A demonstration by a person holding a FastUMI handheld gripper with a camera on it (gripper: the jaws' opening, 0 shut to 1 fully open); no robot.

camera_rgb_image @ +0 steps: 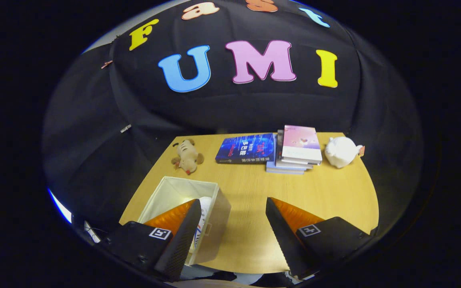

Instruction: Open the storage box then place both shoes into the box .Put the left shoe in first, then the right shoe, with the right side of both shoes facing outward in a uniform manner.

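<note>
Now, shoe: a white shoe (pixel 205 212) with some coloured striping is seen inside the storage box (pixel 162 196), against the box's right-hand wall and partly hidden behind the left finger.
Which shoe: it cannot be told whether this is the left or the right one, nor which side faces outward, since so little of it is shown.
Long axis: the visible strip of the shoe is seen to run from near the fingers away toward the far end of the box, along the wall; this is judged, not plain.
Box: the pale fabric box is open at the top, is set at the near left of the wooden table (pixel 254 188), and is angled slightly to the table's edge.
Direction from fingers: the box and the shoe lie to the left of the gap, under and just beyond the left finger; bare table is faced by the gap itself.
Gripper (pixel 233 218): the fingers are held wide apart and nothing is gripped between them.
Stage: one shoe is judged to be placed already; a second shoe is yet to be accounted for.
Farther off: a plush tiger (pixel 187 157), a blue book (pixel 246 148), a stack of books (pixel 297 150) and a white soft toy (pixel 340 151) are ranged along the table's far edge, well apart from the box.
</note>
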